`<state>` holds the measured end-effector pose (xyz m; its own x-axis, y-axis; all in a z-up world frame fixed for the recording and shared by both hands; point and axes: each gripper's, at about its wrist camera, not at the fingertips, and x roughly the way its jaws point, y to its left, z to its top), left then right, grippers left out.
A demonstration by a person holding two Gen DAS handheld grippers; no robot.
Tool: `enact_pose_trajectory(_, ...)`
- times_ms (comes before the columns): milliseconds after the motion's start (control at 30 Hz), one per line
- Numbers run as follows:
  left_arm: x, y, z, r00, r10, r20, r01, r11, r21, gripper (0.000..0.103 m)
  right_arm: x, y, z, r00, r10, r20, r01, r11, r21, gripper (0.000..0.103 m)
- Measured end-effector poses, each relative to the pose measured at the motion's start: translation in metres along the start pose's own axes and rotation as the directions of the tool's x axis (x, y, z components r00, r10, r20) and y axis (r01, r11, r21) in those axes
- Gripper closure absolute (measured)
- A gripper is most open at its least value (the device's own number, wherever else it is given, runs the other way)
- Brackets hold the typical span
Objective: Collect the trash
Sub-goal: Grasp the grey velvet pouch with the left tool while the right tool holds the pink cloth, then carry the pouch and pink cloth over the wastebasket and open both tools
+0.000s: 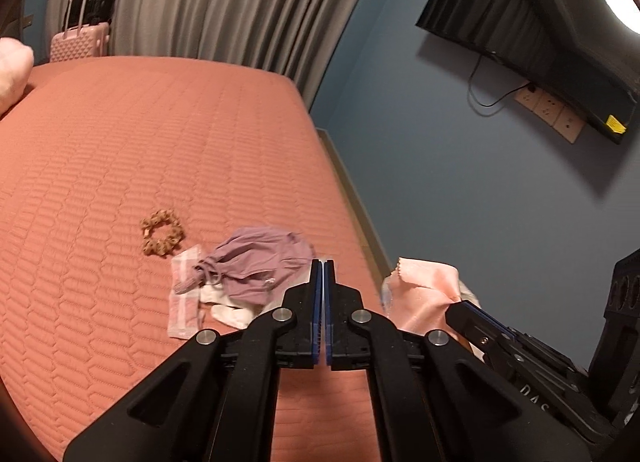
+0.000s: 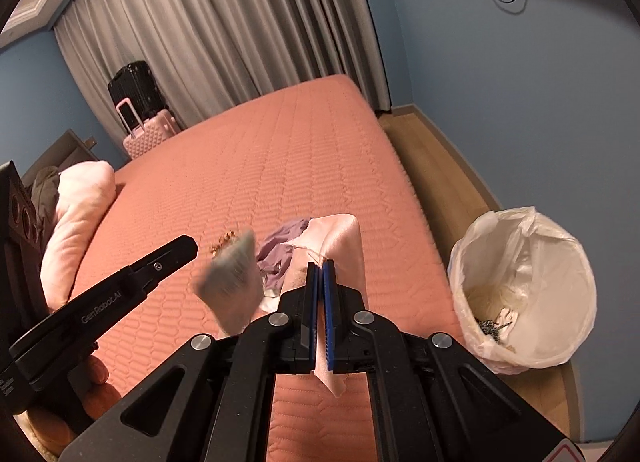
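The right gripper (image 2: 320, 268) is clamped on a pink cloth (image 2: 340, 238); the left gripper (image 1: 322, 266) is pressed together, empty. The dangling cloth could snag and miss the lined trash bin (image 2: 524, 286).

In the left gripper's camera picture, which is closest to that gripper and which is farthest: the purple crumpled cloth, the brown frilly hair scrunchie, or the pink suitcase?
Counting from the left gripper:
1. The purple crumpled cloth, on the bed right by the fingers' tips, just to their left.
2. The brown frilly hair scrunchie, a bit farther left on the bed.
3. The pink suitcase, on the far side of the bed by the curtain.
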<state>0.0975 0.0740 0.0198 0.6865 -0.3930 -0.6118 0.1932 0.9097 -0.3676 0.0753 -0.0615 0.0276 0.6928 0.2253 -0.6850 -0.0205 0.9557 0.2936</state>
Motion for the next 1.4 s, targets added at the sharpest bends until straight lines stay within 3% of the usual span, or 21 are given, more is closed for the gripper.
enact_pose_trajectory(200, -0.001, -0.029, 0.001, 0.999, -0.033, -0.007, 0.034, 0.998, 0.050, 0.103, -0.023, -0.019, 0.004, 0.999, -0.019, 0.039, 0.018, 0.999, 0.028, 0.101)
enact_pose_trajectory(300, 0.007, -0.031, -0.006, 0.998, -0.037, -0.048, 0.039, 0.999, 0.037, 0.102, -0.029, -0.029, -0.001, 0.999, -0.031, 0.040, 0.030, 0.999, 0.043, 0.101)
enact_pose_trajectory(400, 0.018, -0.027, -0.023, 0.996, 0.006, -0.093, -0.002, 0.999, 0.042, 0.100, -0.031, -0.039, -0.009, 0.998, -0.047, 0.034, 0.046, 0.998, 0.053, 0.101)
enact_pose_trajectory(467, 0.032, -0.016, -0.039, 0.989, 0.054, -0.140, -0.051, 0.998, 0.027, 0.089, -0.030, -0.045, -0.013, 0.998, -0.050, 0.023, 0.049, 0.997, 0.066, 0.101)
enact_pose_trajectory(533, 0.046, -0.005, -0.055, 0.980, 0.086, -0.180, -0.087, 0.996, 0.000, 0.053, -0.028, -0.049, -0.018, 0.998, -0.054, 0.013, 0.052, 0.996, 0.078, 0.101)
enact_pose_trajectory(633, 0.068, 0.010, -0.076, 0.965, 0.116, -0.235, -0.125, 0.992, -0.025, 0.048, -0.021, -0.054, -0.024, 0.999, -0.054, -0.006, 0.055, 0.995, 0.088, 0.101)
enact_pose_trajectory(767, 0.094, 0.021, -0.094, 0.943, 0.175, -0.284, -0.186, 0.982, -0.013, 0.049, -0.010, -0.061, -0.031, 0.998, -0.051, -0.031, 0.054, 0.994, 0.097, 0.101)
enact_pose_trajectory(967, 0.126, 0.026, -0.103, 0.923, 0.204, -0.326, -0.210, 0.978, 0.019, 0.052, 0.012, -0.069, -0.039, 0.996, -0.049, -0.077, 0.057, 0.992, 0.111, 0.101)
enact_pose_trajectory(1067, 0.141, 0.029, -0.107, 0.911, 0.210, -0.354, -0.214, 0.976, 0.030, 0.063, 0.021, -0.072, -0.040, 0.994, -0.050, -0.096, 0.061, 0.992, 0.111, 0.101)
enact_pose_trajectory(1133, 0.147, 0.029, -0.110, 0.904, 0.221, -0.367, -0.222, 0.974, 0.040, 0.076, 0.026, -0.074, -0.040, 0.993, -0.051, -0.106, 0.063, 0.992, 0.112, 0.101)
enact_pose_trajectory(1300, 0.148, 0.024, -0.111, 0.895, 0.256, -0.364, -0.239, 0.967, 0.092, 0.092, 0.032, -0.077, -0.042, 0.991, -0.058, -0.119, 0.072, 0.990, 0.117, 0.101)
enact_pose_trajectory(1400, 0.141, 0.015, -0.105, 0.903, 0.245, -0.354, -0.221, 0.969, 0.107, 0.099, 0.033, -0.077, -0.042, 0.991, -0.061, -0.119, 0.075, 0.990, 0.119, 0.101)
